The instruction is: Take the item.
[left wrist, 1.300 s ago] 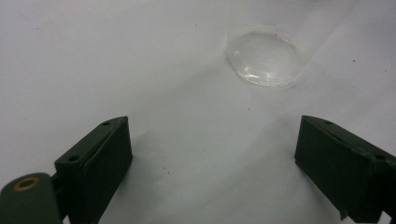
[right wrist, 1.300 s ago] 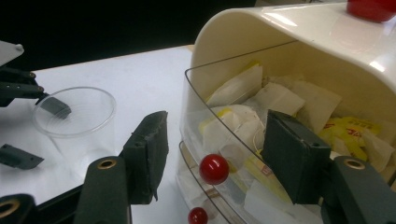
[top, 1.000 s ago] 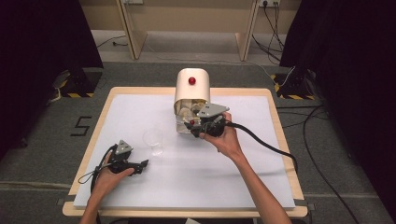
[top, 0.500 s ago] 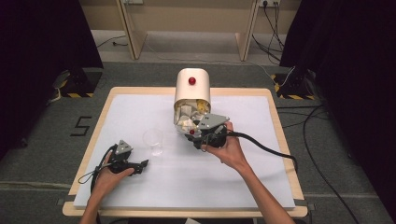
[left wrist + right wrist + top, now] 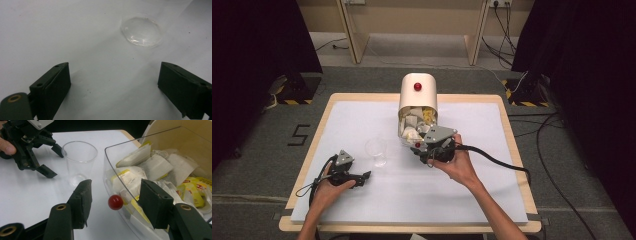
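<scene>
Up near the middle of the white-covered table lies one cream rounded dispenser box with a single red button on its top, and its clear curved plastic drawer hangs open toward the person. Inside that drawer sits a loose heap of paper tea bags, some white and some with yellow wrappers; they overlap too much to count. One small red round knob is fixed on the front of the clear wall.

The right claw is at that knob: in the right gripper view its two black jaws stand spread either side of the red ball, with a gap on each side, so it is released and grips nothing. In the high view this claw sits right at the drawer's front edge.

One clear plastic cup stands upright just left of the drawer, apart from it.

The left claw rests low on the table near the cup, its two jaws wide apart and empty, pointing toward the cup's base.
</scene>
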{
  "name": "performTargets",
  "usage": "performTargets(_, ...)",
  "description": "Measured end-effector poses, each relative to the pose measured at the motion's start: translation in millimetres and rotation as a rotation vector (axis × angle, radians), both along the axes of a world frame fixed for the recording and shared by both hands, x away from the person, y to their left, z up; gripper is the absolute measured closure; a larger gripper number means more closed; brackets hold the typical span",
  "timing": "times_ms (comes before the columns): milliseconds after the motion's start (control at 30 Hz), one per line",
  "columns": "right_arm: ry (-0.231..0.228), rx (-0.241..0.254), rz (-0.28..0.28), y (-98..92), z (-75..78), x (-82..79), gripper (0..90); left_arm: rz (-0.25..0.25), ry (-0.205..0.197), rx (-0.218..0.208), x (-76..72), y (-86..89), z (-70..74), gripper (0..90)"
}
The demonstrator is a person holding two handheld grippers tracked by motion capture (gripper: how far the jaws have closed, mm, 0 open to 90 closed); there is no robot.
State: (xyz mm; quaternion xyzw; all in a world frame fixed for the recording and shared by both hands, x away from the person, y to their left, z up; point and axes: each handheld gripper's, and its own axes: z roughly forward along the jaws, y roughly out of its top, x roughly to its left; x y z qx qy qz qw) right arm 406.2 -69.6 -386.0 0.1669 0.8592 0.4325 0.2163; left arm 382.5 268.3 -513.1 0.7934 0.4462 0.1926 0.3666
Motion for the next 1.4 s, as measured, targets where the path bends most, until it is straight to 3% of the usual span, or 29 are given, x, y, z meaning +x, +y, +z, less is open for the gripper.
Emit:
performTargets(500, 0.009, -0.027, 0.015, -1.8, 0.2, -7.9, 44.3, 0.0, 0.0, 0.002, 0.0, -0.1, 0.1, 10.0)
performTargets(733, -0.014, 0.017, 0.002, -6.3, 7.7, -8.1, 44.0, -0.002, 0.001, 0.005, 0.1, 0.2, 0.1, 10.0)
performTargets(867, -0.058, 0.038, -0.047, -17.5, 19.6, -7.1, 48.4, -0.003, 0.001, 0.005, 0.0, 0.2, 0.2, 10.0)
performTargets(1067, -0.069, 0.023, -0.093, -21.2, 22.0, -0.5, 51.9, -0.002, 0.0, 0.006, 0.0, 0.2, 0.2, 10.0)
performTargets(1233, -0.064, 0.025, -0.114, -19.3, 20.8, 7.2, 52.6, 0.0, 0.0, 0.002, 0.0, -0.1, 0.1, 10.0)
performTargets(1400, -0.026, 0.042, -0.135, -16.8, 15.2, 18.7, 54.1, 0.0, 0.0, 0.002, 0.0, -0.1, 0.0, 10.0)
